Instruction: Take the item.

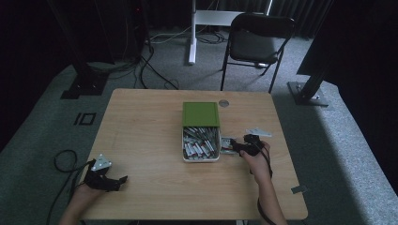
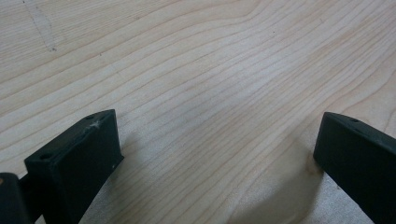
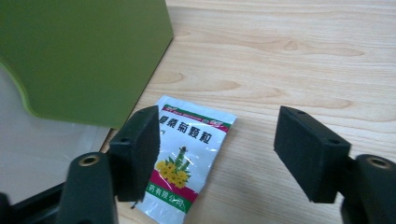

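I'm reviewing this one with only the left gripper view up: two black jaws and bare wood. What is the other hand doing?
Observer: The right gripper sits beside the white box of sachets, at the box's right side.
Operator: Is it holding anything?
Observer: No. In the right gripper view its jaws stand apart, and a sachet printed with yellow flowers lies flat on the table between them, partly behind one jaw.
Operator: Is the box shut?
Observer: No. Its green lid is pushed to the far end, so the sachets inside show.
Operator: And where is my gripper?
Observer: The left gripper is at the near left corner of the table, far from the box, jaws open.
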`<state>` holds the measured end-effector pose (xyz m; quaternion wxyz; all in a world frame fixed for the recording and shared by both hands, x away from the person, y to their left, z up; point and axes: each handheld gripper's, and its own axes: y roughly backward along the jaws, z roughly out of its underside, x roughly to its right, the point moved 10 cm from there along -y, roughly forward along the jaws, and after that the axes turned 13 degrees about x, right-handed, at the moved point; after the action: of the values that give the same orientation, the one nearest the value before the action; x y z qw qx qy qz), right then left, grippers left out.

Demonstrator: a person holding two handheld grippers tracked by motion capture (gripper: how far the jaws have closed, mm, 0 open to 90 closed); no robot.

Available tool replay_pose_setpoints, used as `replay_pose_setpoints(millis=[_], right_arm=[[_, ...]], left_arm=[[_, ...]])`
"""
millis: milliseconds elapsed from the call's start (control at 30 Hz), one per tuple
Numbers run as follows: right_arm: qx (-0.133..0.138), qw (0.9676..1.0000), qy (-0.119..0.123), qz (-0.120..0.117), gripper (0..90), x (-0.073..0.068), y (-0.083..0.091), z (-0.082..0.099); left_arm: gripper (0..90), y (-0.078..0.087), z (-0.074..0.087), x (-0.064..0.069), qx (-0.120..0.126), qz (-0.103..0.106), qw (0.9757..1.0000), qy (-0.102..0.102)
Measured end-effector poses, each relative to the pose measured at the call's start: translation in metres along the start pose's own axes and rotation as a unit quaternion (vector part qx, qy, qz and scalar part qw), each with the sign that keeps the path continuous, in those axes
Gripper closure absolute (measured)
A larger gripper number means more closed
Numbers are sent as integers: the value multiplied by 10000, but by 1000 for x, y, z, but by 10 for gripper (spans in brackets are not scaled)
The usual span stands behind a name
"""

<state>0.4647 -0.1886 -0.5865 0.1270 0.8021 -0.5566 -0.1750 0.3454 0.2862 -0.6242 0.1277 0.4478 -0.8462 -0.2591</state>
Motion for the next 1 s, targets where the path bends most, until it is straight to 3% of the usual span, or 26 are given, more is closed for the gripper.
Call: replay_pose_setpoints(millis=[400,1000], right_arm=[[-41,9993,-124,347,148,27,16,12],[-226,9956,-24,909,146,70,53,35]], left_arm=[[14,0,0,0,-1,0,10000,0],[14,0,0,0,-1,-3,10000,4]])
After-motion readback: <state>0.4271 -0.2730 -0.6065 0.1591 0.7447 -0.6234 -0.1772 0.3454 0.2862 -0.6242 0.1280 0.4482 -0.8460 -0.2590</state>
